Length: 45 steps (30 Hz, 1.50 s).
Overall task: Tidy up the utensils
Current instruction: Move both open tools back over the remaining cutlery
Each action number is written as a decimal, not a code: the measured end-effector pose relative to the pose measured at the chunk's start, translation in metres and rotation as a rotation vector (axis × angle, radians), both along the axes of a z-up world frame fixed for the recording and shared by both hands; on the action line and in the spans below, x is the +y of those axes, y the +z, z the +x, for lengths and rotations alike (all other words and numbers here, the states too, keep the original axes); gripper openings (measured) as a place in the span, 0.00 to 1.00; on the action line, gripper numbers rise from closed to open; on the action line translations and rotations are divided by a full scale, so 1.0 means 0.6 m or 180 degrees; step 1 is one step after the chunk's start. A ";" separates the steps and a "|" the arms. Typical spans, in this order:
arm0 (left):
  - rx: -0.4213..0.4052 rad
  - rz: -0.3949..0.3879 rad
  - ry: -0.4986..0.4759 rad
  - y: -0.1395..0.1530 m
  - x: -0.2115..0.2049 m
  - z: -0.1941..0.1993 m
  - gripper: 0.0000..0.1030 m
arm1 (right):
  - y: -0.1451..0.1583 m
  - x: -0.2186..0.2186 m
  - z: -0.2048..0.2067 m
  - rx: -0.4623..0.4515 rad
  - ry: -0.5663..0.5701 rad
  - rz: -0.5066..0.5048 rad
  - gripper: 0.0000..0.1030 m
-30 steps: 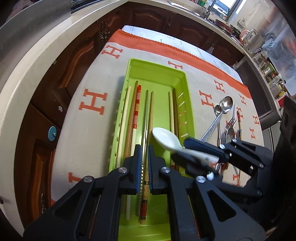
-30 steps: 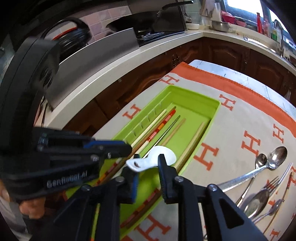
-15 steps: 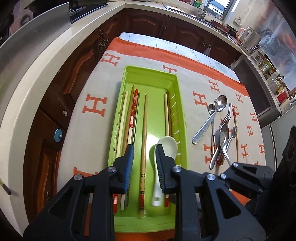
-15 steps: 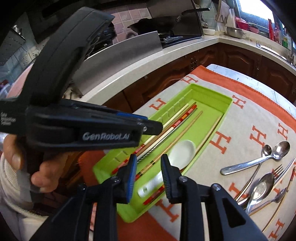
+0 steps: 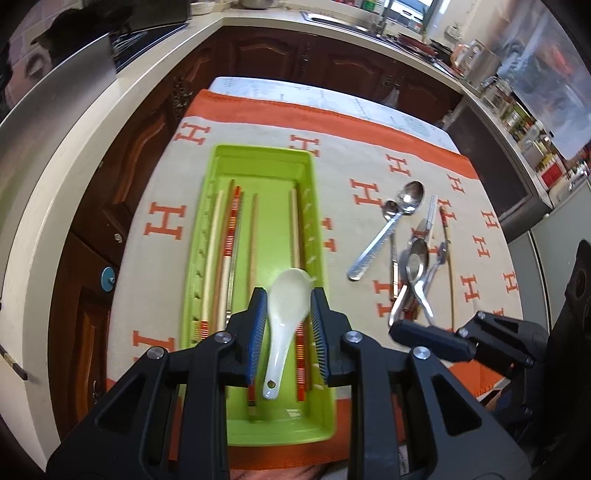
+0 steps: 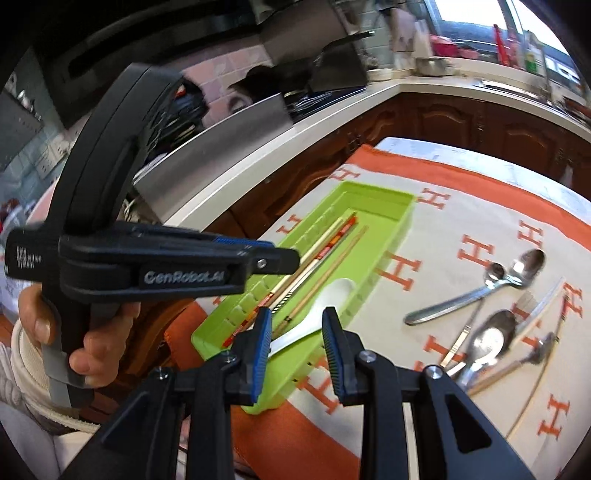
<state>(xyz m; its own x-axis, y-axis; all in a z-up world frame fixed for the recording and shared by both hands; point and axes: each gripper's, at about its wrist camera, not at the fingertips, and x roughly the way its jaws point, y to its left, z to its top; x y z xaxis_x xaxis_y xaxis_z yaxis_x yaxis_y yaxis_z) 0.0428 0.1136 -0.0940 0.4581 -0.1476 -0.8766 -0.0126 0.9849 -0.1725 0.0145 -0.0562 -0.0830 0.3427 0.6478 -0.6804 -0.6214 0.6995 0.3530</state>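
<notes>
Tray (image 5: 258,158): chopsticks (image 5: 229,236), white spoon (image 5: 286,314) | left hand-held gripper (image 5: 286,325), right hand-held gripper (image 6: 295,339): agape, empty

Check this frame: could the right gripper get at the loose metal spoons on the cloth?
Probably yes. The right gripper is open and empty, and the metal spoons lie uncovered on the cloth beside the green tray.

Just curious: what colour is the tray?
Lime green tray; the left wrist view shows it best.

I'm in a home kitchen | dark wooden cabinets (image 5: 295,59) | pale countertop (image 5: 74,125) | sink tap (image 5: 384,14) | stove pan (image 6: 332,44)
</notes>
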 end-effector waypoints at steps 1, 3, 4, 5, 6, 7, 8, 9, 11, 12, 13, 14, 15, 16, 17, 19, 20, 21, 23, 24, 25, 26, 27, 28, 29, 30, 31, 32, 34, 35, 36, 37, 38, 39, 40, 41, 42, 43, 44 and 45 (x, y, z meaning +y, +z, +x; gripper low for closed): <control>-0.0005 0.0004 -0.0033 0.004 -0.009 0.000 0.20 | 0.004 -0.009 0.001 0.0002 -0.0047 0.0008 0.27; -0.0017 0.0021 -0.0104 0.012 -0.028 0.000 0.20 | 0.011 -0.030 0.002 0.0010 -0.0154 0.0012 0.27; -0.0020 0.0025 -0.0132 0.015 -0.037 0.002 0.20 | 0.017 -0.042 0.000 0.0008 -0.0201 0.0017 0.27; -0.0025 0.0030 -0.0187 0.020 -0.051 0.002 0.20 | 0.021 -0.052 0.000 0.0003 -0.0247 0.0017 0.27; -0.0031 0.0035 -0.0221 0.023 -0.061 0.003 0.20 | 0.025 -0.062 0.000 -0.0006 -0.0296 0.0009 0.27; -0.0037 0.0042 -0.0254 0.027 -0.071 0.004 0.20 | 0.033 -0.078 -0.001 -0.0025 -0.0367 0.0001 0.27; -0.0046 0.0048 -0.0308 0.033 -0.086 0.005 0.20 | 0.038 -0.090 -0.002 -0.0026 -0.0412 -0.0001 0.27; -0.0057 0.0051 -0.0354 0.037 -0.099 0.006 0.20 | 0.045 -0.105 -0.002 -0.0022 -0.0476 -0.0009 0.27; -0.0059 0.0055 -0.0421 0.044 -0.118 0.010 0.20 | 0.057 -0.132 0.001 0.0006 -0.0581 -0.0018 0.27; -0.0058 0.0057 -0.0466 0.048 -0.131 0.013 0.20 | 0.061 -0.142 0.002 0.0015 -0.0618 -0.0027 0.27; -0.0067 0.0066 -0.0510 0.054 -0.144 0.016 0.20 | 0.069 -0.158 0.004 0.0023 -0.0686 -0.0053 0.27; -0.0079 0.0079 -0.0542 0.059 -0.154 0.020 0.20 | 0.074 -0.169 0.006 0.0022 -0.0733 -0.0066 0.27; -0.0094 0.0093 -0.0574 0.063 -0.164 0.023 0.20 | 0.080 -0.180 0.008 0.0022 -0.0780 -0.0075 0.27; -0.0109 0.0108 -0.0608 0.069 -0.174 0.027 0.20 | 0.087 -0.195 0.012 0.0028 -0.0850 -0.0093 0.27; -0.0122 0.0123 -0.0643 0.074 -0.183 0.032 0.21 | 0.092 -0.208 0.015 0.0041 -0.0908 -0.0108 0.27; -0.0129 0.0155 -0.0682 0.080 -0.199 0.040 0.21 | 0.099 -0.228 0.025 0.0089 -0.1014 -0.0135 0.27; -0.0135 0.0175 -0.0712 0.083 -0.206 0.045 0.21 | 0.103 -0.242 0.030 0.0118 -0.1068 -0.0143 0.27; -0.0134 0.0209 -0.0737 0.085 -0.213 0.053 0.21 | 0.106 -0.253 0.038 0.0160 -0.1120 -0.0153 0.27; -0.0108 0.0274 -0.0763 0.084 -0.223 0.070 0.21 | 0.106 -0.270 0.051 0.0236 -0.1189 -0.0171 0.27; -0.0092 0.0312 -0.0786 0.082 -0.229 0.079 0.21 | 0.105 -0.275 0.058 0.0280 -0.1209 -0.0181 0.27; -0.0061 0.0362 -0.0788 0.078 -0.232 0.087 0.21 | 0.103 -0.278 0.065 0.0315 -0.1217 -0.0184 0.27; -0.0027 0.0397 -0.0794 0.072 -0.236 0.096 0.21 | 0.098 -0.282 0.074 0.0379 -0.1227 -0.0176 0.27; -0.0002 0.0413 -0.0815 0.066 -0.240 0.103 0.21 | 0.093 -0.285 0.082 0.0444 -0.1237 -0.0161 0.27; 0.0046 0.0445 -0.0838 0.057 -0.244 0.114 0.21 | 0.088 -0.285 0.088 0.0478 -0.1240 -0.0150 0.27; 0.0098 0.0478 -0.0838 0.046 -0.246 0.124 0.21 | 0.080 -0.286 0.096 0.0542 -0.1244 -0.0116 0.27; 0.0140 0.0495 -0.0846 0.036 -0.247 0.133 0.21 | 0.070 -0.286 0.105 0.0608 -0.1244 -0.0075 0.27; 0.0209 0.0517 -0.0854 0.022 -0.247 0.145 0.21 | 0.061 -0.288 0.112 0.0659 -0.1254 -0.0047 0.27; 0.0251 0.0532 -0.0849 0.010 -0.247 0.152 0.21 | 0.053 -0.288 0.118 0.0699 -0.1269 -0.0029 0.27; 0.0353 0.0585 -0.0865 -0.019 -0.247 0.168 0.21 | 0.033 -0.285 0.134 0.0781 -0.1277 0.0005 0.27; 0.0427 0.0634 -0.0868 -0.037 -0.247 0.178 0.21 | 0.023 -0.284 0.141 0.0824 -0.1281 0.0014 0.27; 0.0472 0.0655 -0.0877 -0.050 -0.247 0.184 0.21 | 0.014 -0.282 0.147 0.0873 -0.1286 0.0019 0.27; 0.0519 0.0663 -0.0894 -0.064 -0.247 0.189 0.21 | 0.002 -0.280 0.155 0.0921 -0.1283 0.0027 0.27; 0.0570 0.0669 -0.0908 -0.077 -0.248 0.194 0.21 | -0.011 -0.278 0.162 0.0972 -0.1274 0.0033 0.27; 0.0632 0.0676 -0.0925 -0.092 -0.248 0.200 0.21 | -0.024 -0.276 0.168 0.1028 -0.1271 0.0032 0.27; 0.0670 0.0673 -0.0944 -0.103 -0.248 0.204 0.21 | -0.035 -0.272 0.172 0.1069 -0.1262 0.0031 0.27; 0.0703 0.0668 -0.0961 -0.113 -0.248 0.207 0.21 | -0.044 -0.269 0.176 0.1101 -0.1249 0.0032 0.27; 0.0728 0.0668 -0.0978 -0.122 -0.250 0.211 0.21 | -0.056 -0.266 0.180 0.1146 -0.1238 0.0032 0.27; 0.0739 0.0669 -0.0990 -0.127 -0.251 0.213 0.21 | -0.066 -0.264 0.184 0.1184 -0.1228 0.0035 0.27; 0.0759 0.0673 -0.1014 -0.136 -0.253 0.217 0.21 | -0.073 -0.261 0.186 0.1213 -0.1215 0.0043 0.27; 0.0772 0.0681 -0.1025 -0.142 -0.254 0.219 0.21 | -0.081 -0.259 0.187 0.1243 -0.1202 0.0046 0.27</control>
